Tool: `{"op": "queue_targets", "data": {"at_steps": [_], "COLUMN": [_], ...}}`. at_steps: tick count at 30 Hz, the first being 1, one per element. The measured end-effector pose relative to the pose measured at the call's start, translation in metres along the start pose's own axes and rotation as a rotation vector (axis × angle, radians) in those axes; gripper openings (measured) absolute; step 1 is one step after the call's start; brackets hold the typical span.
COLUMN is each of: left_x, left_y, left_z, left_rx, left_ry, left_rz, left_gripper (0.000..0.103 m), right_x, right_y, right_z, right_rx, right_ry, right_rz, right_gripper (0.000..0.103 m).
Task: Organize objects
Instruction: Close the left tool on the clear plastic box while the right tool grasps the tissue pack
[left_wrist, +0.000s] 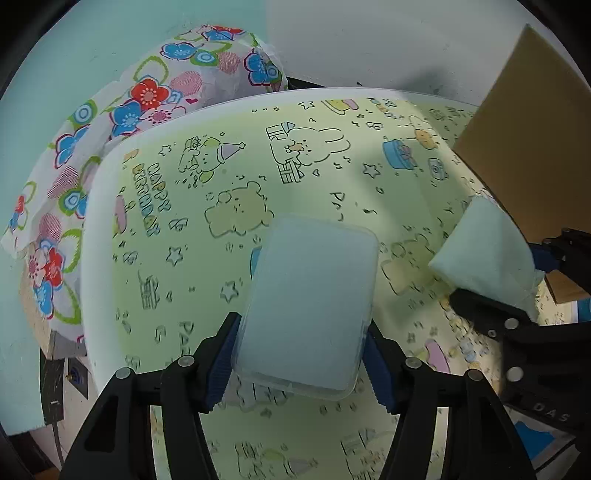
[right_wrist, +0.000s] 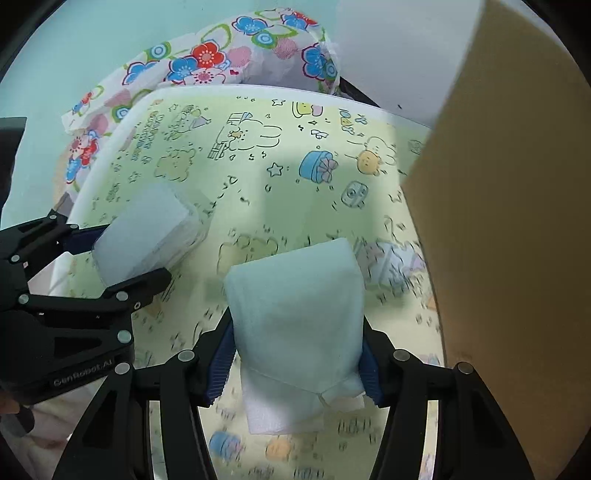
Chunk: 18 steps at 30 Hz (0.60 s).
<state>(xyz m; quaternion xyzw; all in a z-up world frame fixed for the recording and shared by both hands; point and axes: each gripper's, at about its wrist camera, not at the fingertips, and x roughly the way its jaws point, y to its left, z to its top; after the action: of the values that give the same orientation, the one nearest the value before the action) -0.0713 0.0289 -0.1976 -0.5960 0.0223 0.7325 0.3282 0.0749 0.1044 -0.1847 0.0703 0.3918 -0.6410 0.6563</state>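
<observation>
At lower centre, the left gripper (left_wrist: 301, 360) clamps a frosted translucent plastic box (left_wrist: 310, 306); the right gripper (right_wrist: 297, 363) clamps a pale green foam-wrapped bundle (right_wrist: 295, 314) above the yellow-green cartoon-printed tablecloth (left_wrist: 207, 229).

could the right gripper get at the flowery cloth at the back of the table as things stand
Probably not yet. The right gripper is shut on a pale foam-wrapped bundle, so its jaws are full. The path over the cartoon tablecloth to the floral cloth looks clear otherwise.
</observation>
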Motion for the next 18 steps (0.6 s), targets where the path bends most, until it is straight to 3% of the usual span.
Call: {"op": "queue_targets", "data": {"at_steps": [18], "left_x": [-0.074], "left_y": [-0.036], "left_z": [-0.041], "left_rx": [-0.038], "left_ry": [-0.091], "left_rz": [-0.021], "left_gripper": [0.062], "right_x": [-0.078], "right_y": [0.009], "right_z": [-0.051], "right_rx": [-0.036], "right_ry": [-0.068], "right_rz": [0.002], "right_gripper": [0.061]}}
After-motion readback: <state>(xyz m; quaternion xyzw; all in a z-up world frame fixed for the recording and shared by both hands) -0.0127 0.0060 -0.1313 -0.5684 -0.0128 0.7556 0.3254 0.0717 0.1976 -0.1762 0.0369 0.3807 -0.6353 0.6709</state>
